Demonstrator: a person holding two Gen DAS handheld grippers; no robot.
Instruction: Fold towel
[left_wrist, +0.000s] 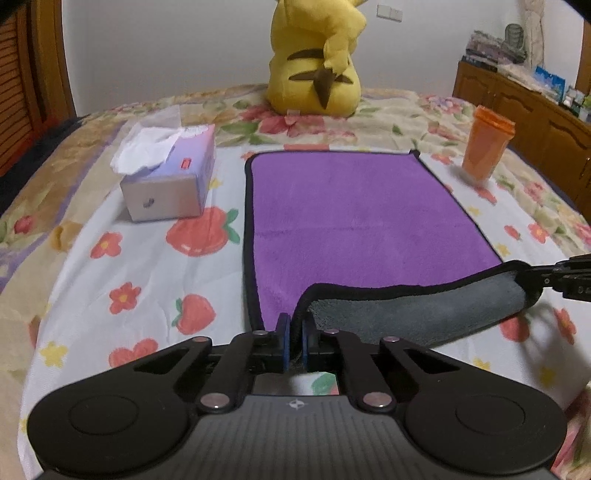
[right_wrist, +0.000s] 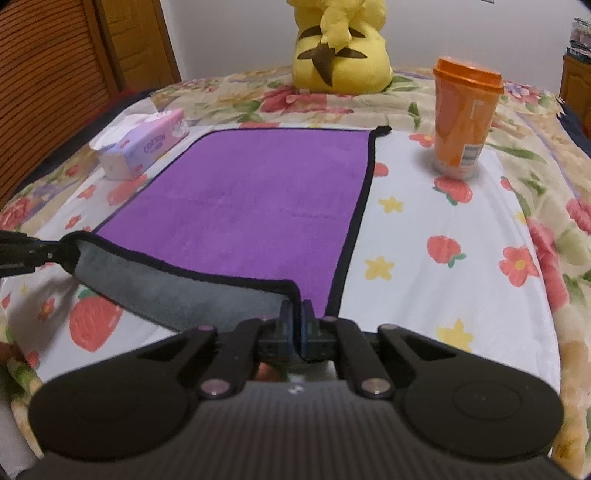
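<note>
Now both claws — left claw (left_wrist: 294, 334) and right claw (right_wrist: 296, 320) — pinch the near corners of the purple towel (left_wrist: 351, 214) spread on the bed (left_wrist: 147, 266). Uneven lifting could skew the fold — or a corner might slip free.

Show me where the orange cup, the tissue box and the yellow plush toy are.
orange cup (right_wrist: 463, 122), right wrist view, middle of its side.
tissue box (left_wrist: 173, 173), left wrist view, its top.
yellow plush toy (left_wrist: 314, 55), left wrist view, its back.
</note>
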